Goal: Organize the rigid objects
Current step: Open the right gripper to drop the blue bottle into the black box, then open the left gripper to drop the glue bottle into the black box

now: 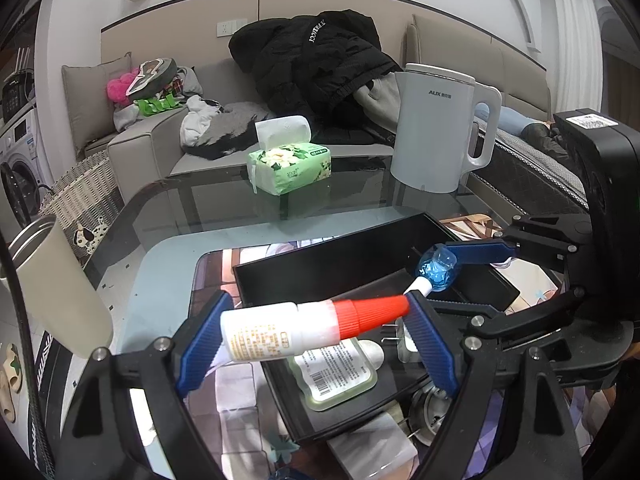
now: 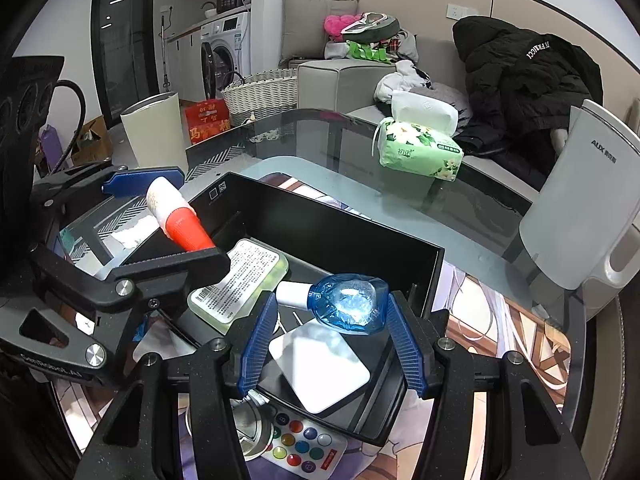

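Left gripper (image 1: 316, 332): levelled over the near left corner of the black tray (image 1: 304, 268), fingers clamped endwise on the glue bottle (image 1: 280, 330). One blue pad bears on the bottle's white base, the other on the tip of its red cap. Bottle lies crosswise, nearly horizontal, cap toward the right, held clear above the tray. In the right wrist view the same gripper enters from the left, angled down toward the tray interior.

Right gripper (image 2: 334, 338): poised over the tray's near right portion, fingers closed on the blue bottle (image 2: 348, 304) across its wide body. Its white cap points left, toward the other gripper. Bottle is held aloft above a white card (image 2: 320, 368). In the left wrist view this gripper reaches in from the right, fingers pointing left, the blue bottle's cap almost meeting the red cap tip.

Tray: open black rectangle on the glass table (image 1: 192, 208). Contents: a flat pale-green pack (image 2: 240, 284) with printed label and barcode, lying label up; the white card beside it.

Other items on table: remote (image 2: 304, 452) with coloured buttons just outside the tray's near edge; green tissue pack (image 1: 290, 166); white kettle (image 1: 434, 128); beige cup (image 2: 154, 132).
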`<state>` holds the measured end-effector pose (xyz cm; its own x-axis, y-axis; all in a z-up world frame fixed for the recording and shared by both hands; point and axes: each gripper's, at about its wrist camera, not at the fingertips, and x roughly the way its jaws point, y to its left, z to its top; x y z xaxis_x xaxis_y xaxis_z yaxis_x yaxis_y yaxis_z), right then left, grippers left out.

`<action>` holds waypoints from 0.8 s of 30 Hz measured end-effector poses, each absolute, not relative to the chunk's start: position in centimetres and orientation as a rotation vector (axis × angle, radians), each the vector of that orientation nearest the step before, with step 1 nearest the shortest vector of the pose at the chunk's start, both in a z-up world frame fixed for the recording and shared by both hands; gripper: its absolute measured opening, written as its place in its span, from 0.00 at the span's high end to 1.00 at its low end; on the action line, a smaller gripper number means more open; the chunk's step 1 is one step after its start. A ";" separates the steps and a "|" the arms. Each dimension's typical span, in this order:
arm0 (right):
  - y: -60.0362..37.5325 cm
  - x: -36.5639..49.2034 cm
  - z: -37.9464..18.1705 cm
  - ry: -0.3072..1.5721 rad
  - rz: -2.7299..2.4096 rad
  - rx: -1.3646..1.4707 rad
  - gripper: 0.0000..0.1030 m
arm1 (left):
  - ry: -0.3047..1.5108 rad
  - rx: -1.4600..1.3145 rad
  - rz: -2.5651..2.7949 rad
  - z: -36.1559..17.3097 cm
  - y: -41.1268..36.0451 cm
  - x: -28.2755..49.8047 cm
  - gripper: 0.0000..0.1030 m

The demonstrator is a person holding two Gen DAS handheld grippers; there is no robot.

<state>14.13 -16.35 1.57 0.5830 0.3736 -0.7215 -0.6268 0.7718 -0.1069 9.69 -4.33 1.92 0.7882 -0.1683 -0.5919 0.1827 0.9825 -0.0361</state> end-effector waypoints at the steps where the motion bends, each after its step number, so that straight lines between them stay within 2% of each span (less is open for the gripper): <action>1: -16.3 14.1 1.5 0.742 0.600 -0.374 0.45 | 0.636 0.023 -0.189 1.9 -4.3 9.7 0.16; 8: -16.8 13.6 1.8 0.711 0.599 -0.374 0.41 | 0.633 0.013 -0.195 2.0 -4.1 9.7 0.16; 10: -17.1 13.2 2.1 0.698 0.605 -0.368 0.33 | 0.634 0.003 -0.192 2.1 -4.0 9.7 0.16; 12: -17.4 12.5 2.4 0.677 0.608 -0.361 0.13 | 0.642 0.004 -0.190 1.9 -4.0 9.8 0.16; 19: -19.1 11.3 2.9 0.639 0.551 -0.353 0.06 | 0.649 0.006 -0.175 1.6 -4.2 10.0 0.16; 21: -19.6 11.1 2.9 0.637 0.543 -0.346 0.06 | 0.651 0.006 -0.179 1.6 -4.3 9.9 0.10; 22: -19.8 11.1 2.9 0.640 0.538 -0.344 0.06 | 0.649 0.008 -0.183 1.6 -4.4 9.9 0.05; 24: -20.2 11.0 2.8 0.641 0.525 -0.341 0.05 | 0.646 0.016 -0.185 1.6 -4.7 9.6 0.02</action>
<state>11.00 -20.20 2.82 0.6789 0.3555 -0.6425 -0.5598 0.8168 -0.1395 9.57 -4.67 1.62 0.7824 -0.1665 -0.6002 0.1763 0.9834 -0.0430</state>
